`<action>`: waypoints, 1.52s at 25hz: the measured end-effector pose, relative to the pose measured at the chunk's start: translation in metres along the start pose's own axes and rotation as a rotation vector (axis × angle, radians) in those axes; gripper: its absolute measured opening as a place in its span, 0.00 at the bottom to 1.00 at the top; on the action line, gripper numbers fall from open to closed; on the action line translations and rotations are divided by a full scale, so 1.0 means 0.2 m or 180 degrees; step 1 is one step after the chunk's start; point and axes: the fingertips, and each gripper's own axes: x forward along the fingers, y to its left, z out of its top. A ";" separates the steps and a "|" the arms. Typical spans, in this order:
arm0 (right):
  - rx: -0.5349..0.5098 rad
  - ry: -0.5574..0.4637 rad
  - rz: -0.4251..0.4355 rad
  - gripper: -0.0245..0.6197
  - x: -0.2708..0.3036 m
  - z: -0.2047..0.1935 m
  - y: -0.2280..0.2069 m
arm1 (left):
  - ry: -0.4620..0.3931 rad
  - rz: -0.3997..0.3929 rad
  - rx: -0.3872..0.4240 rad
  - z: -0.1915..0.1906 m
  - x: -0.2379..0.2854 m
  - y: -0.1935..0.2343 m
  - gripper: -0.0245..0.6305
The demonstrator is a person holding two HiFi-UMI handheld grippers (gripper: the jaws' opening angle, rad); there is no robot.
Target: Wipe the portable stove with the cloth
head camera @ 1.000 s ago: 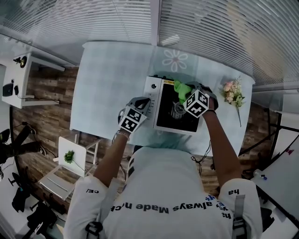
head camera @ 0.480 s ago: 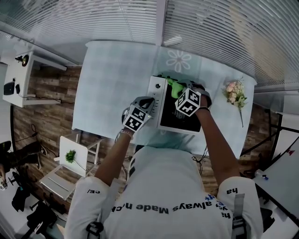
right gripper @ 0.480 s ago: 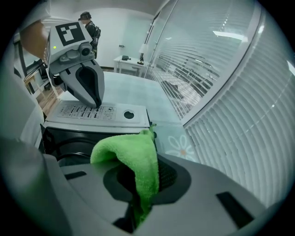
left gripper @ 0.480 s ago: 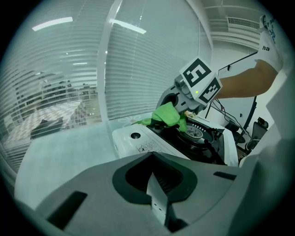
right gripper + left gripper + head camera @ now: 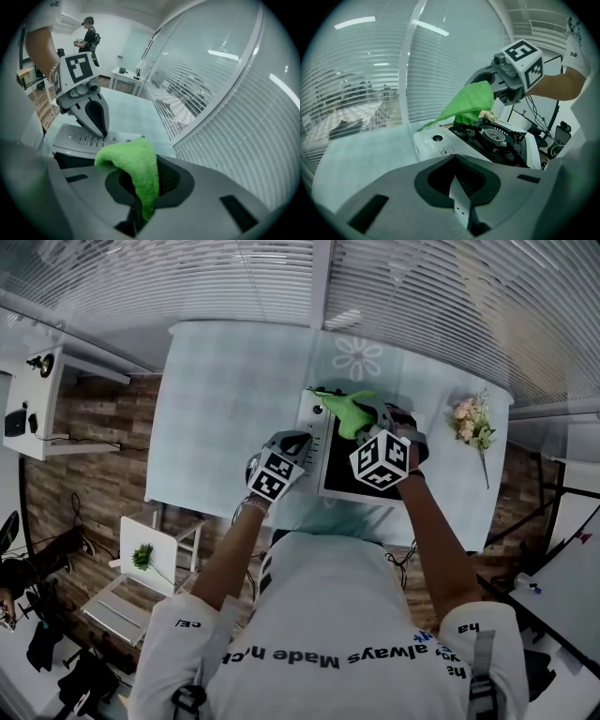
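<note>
In the head view, the right gripper (image 5: 373, 425) and the cloth (image 5: 349, 412) covered the burner (image 5: 494, 136) of the stove (image 5: 314, 423). In the left gripper view, the label (image 5: 449, 150) print was illegibly small.

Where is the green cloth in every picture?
Head view: the green cloth is upper middle, over the far edge of the portable stove.
Left gripper view: upper middle, hanging from the right hand-held gripper above the stove.
Right gripper view: bottom centre, pinched between that gripper's own jaws.
Shared landmark: the stove, whose white control panel shows in all three views.
</note>
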 end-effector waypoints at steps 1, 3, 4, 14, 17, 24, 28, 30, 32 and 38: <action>-0.0039 -0.0021 0.0043 0.08 0.01 0.03 0.05 | -0.0003 -0.0007 0.0003 -0.01 0.00 0.00 0.06; -0.0118 -0.0002 0.0176 0.08 0.05 0.06 0.16 | -0.0026 -0.0027 0.0034 0.00 0.00 0.01 0.06; -0.0144 0.0033 0.0252 0.08 0.08 0.06 0.22 | -0.0028 -0.0041 0.0044 0.00 0.00 0.00 0.06; 0.0001 0.0422 0.0519 0.08 0.23 -0.07 0.42 | -0.0022 -0.0110 0.0105 0.01 0.00 0.00 0.05; 0.0187 0.0439 0.0611 0.08 0.22 -0.08 0.43 | -0.0009 -0.0126 0.0126 0.02 -0.01 0.00 0.06; 0.0501 0.0418 0.0936 0.08 0.12 -0.07 0.56 | -0.0008 -0.0101 0.0150 0.02 -0.01 0.00 0.06; 0.0517 0.0446 0.1149 0.08 0.06 -0.06 0.66 | 0.0008 -0.0090 0.0179 0.02 -0.01 -0.01 0.06; 0.0494 0.0474 0.1271 0.08 0.03 -0.06 0.72 | 0.0019 -0.0081 0.0195 0.02 -0.01 -0.01 0.06; 0.0503 0.0506 0.1412 0.08 -0.01 -0.05 0.78 | 0.0021 -0.0085 0.0199 0.02 -0.01 -0.01 0.06; 0.0443 0.0588 0.1630 0.08 -0.06 -0.05 0.89 | 0.0028 -0.0093 0.0209 0.02 -0.01 -0.01 0.06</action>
